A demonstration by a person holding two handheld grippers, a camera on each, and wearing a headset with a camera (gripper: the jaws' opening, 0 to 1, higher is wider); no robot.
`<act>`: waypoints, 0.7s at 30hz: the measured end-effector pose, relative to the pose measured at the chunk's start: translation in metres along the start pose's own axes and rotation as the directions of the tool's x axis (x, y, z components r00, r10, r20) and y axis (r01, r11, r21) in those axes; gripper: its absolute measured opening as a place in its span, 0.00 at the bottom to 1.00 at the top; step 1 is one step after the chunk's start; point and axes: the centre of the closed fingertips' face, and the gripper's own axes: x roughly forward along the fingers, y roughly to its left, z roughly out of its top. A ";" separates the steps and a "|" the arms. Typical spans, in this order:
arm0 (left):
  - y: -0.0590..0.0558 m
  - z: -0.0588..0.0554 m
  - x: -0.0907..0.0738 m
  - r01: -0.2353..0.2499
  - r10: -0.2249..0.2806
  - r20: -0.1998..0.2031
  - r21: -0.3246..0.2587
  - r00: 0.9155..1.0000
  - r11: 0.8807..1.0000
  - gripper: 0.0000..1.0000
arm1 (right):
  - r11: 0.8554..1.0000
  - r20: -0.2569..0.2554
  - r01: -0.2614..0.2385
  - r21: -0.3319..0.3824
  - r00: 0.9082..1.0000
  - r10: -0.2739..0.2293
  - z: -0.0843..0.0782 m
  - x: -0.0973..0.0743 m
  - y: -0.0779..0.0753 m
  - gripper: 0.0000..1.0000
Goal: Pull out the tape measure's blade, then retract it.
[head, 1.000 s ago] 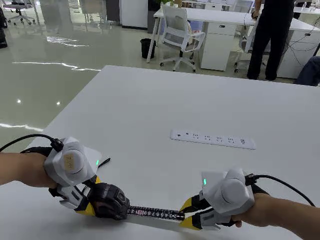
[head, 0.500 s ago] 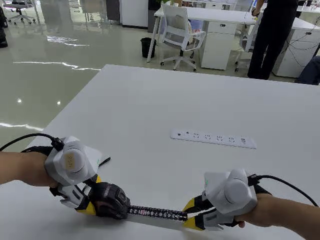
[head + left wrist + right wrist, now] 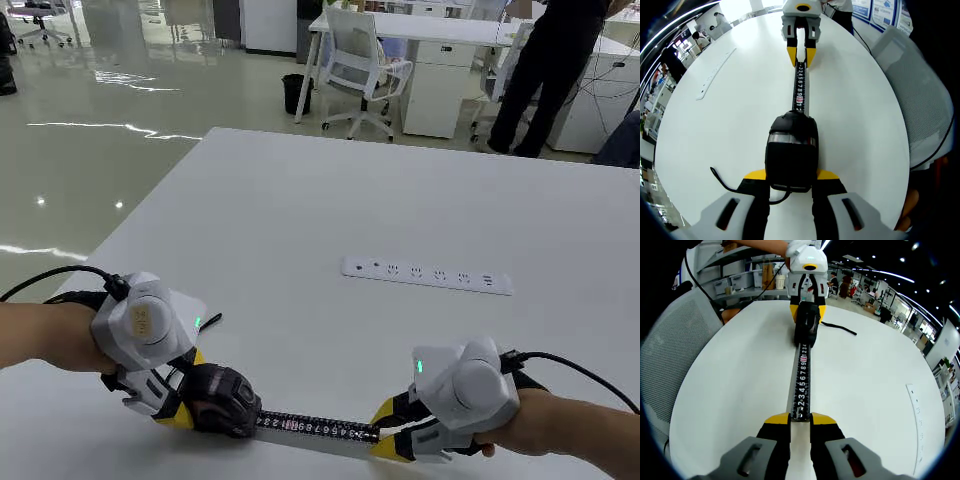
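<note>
blade [image 3: 801,385] tip apparently behind fingers [image 3: 777,420], standing person [image 3: 545,60] cropped

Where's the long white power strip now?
In the head view, the long white power strip lies on the white table, beyond the right gripper.

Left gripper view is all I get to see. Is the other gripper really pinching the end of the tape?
Observer: Yes. Up close in the right gripper view, the right gripper has its yellow jaws shut on the tip of the blade.
Operator: What's that long white thing on the table?
Observer: The head view shows it's a power strip with a row of sockets, lying apart from the tape measure.
Operator: Is anything behind my gripper?
Observer: In the head view a black cable runs from the back of the left gripper off the picture's left edge.
</note>
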 end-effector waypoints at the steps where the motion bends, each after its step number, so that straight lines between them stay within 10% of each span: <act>1: 0.000 0.000 0.000 0.000 0.000 -0.001 0.001 1.000 1.000 0.27 | 1.000 -0.002 0.000 -0.001 1.000 0.000 -0.001 0.000 0.000 0.13; 21: 0.000 0.002 0.001 0.001 -0.001 0.002 -0.002 1.000 1.000 0.27 | 1.000 -0.020 -0.001 0.008 1.000 0.001 -0.015 -0.005 0.001 0.14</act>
